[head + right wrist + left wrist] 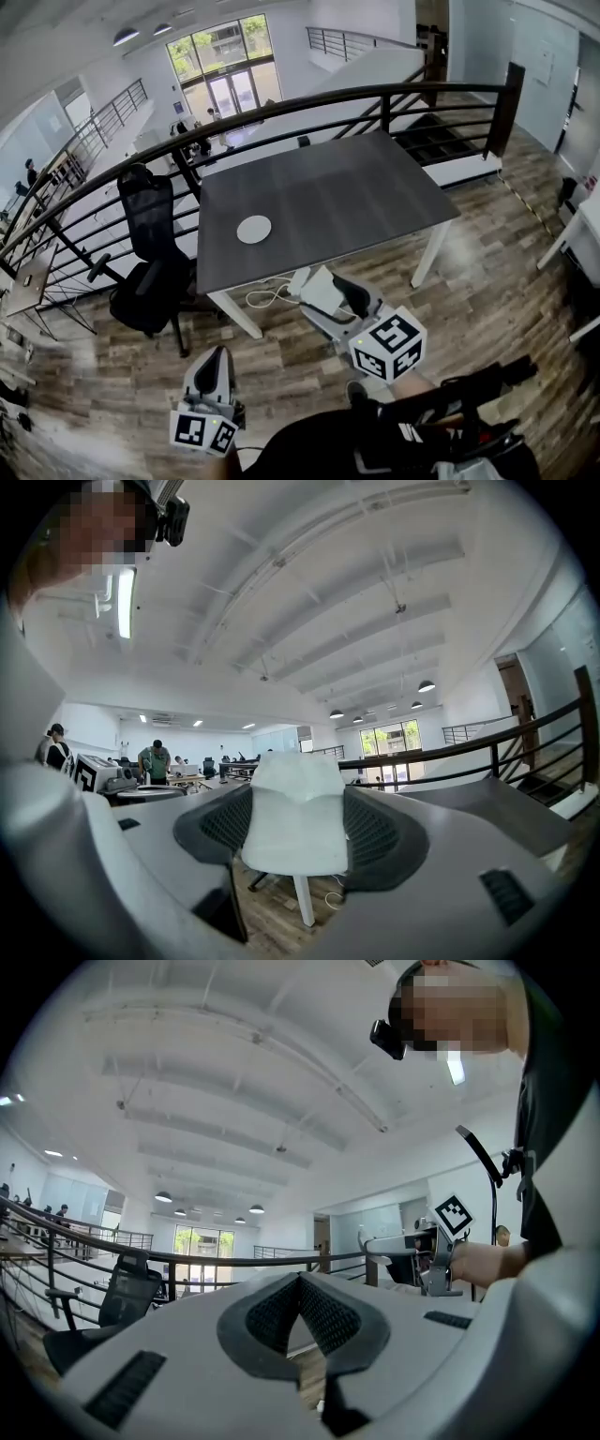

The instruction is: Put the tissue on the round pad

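Observation:
The white round pad (254, 229) lies on the dark grey table (347, 192), near its front left. My right gripper (323, 291) is held in front of the table's near edge, over the wooden floor, short of the pad. It is shut on a folded white tissue (317, 289), which fills the gap between the jaws in the right gripper view (295, 822). My left gripper (217, 358) hangs lower and to the left, over the floor. Its jaws are shut on nothing, with the pads meeting in the left gripper view (301, 1288).
A black office chair (150, 272) stands at the table's left front corner. A dark curved railing (281, 111) runs behind the table. A white cable (267, 298) lies on the floor under the table's front edge. A white table edge (581, 234) is at far right.

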Demonstrator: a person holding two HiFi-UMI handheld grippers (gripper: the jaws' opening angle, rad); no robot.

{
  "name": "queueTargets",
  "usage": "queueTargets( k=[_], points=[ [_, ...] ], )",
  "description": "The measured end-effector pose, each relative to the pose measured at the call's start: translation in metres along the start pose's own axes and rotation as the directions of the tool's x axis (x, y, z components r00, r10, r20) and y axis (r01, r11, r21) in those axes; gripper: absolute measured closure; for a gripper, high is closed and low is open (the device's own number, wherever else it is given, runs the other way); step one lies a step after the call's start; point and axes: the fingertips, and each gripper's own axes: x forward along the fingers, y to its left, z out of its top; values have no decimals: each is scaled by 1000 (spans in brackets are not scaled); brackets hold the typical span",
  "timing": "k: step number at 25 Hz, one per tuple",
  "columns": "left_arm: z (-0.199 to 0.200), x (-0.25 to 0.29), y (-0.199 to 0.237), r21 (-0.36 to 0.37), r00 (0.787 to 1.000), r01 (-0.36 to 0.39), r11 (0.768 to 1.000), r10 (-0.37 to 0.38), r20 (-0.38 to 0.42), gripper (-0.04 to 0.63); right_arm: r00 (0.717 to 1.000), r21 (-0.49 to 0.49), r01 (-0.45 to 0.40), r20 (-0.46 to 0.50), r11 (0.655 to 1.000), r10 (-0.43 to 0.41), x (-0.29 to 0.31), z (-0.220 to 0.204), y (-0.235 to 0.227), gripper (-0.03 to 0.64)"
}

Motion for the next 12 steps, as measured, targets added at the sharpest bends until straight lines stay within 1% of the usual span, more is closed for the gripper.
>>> queueTargets(
  k=[6,12],
  points=[
    [6,21,1,20,1000,-28,999,28,-1,591,1000,12,-30,4,999,30,13,2,-21,308],
    [7,59,-5,22,997,-74,997,74,1,591,998,8,-68,5,998,68,25,13,-59,308]
  ],
)
